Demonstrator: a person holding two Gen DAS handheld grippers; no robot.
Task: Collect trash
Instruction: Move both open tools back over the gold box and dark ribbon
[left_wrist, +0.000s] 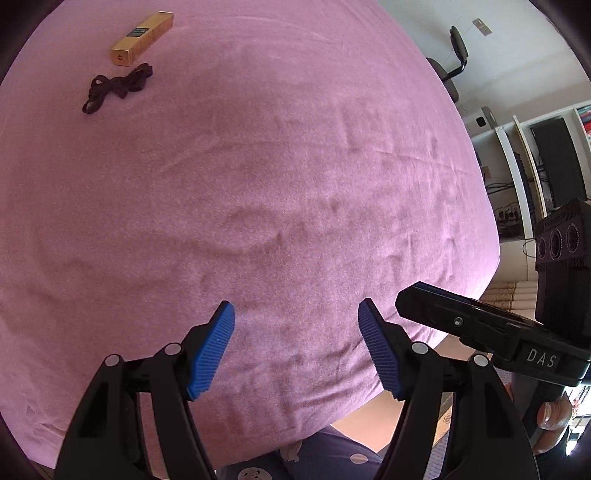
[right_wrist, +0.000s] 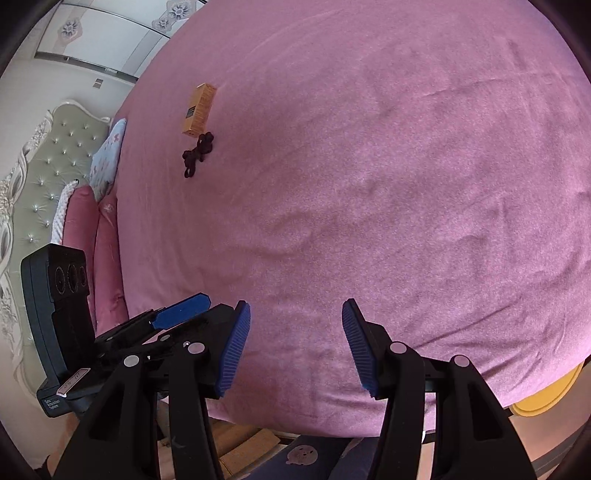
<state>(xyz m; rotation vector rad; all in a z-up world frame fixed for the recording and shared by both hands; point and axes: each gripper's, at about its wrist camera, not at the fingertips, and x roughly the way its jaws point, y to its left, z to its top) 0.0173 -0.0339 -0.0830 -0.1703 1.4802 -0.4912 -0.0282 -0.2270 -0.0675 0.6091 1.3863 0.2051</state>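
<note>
Trash here looks to be two small things on the bed, and neither is within reach yet. Nearest in both views are the claws themselves: the left claw (left_wrist: 296, 343) and the right claw (right_wrist: 296, 345) each hang over the near edge of the pink bedsheet (left_wrist: 295, 184) with their blue pads well apart and nothing between them, so both are empty and part open. The right claw's body shows at about 3 o'clock in the left wrist view, and the left claw's at about 9 o'clock in the right wrist view, so the two ride side by side. Beyond them lies a wide stretch of bare, creased sheet. Far off, toward 11 o'clock in both views, lies a tangled black cord (left_wrist: 116, 86), and just past it, almost touching, a long tan cardboard box (left_wrist: 143, 38). Pillows (right_wrist: 107, 158) and a tufted headboard (right_wrist: 48, 177) sit further left at about 9 o'clock in the right wrist view. The risks I judge from here: the cord is limp and thin, so pads closing on it could pinch the soft sheet along with it, or catch only one loop and let the rest trail. The box sits so close that a claw coming in for the cord could nudge it away, and gripped near one end it could pivot and slip.
</note>
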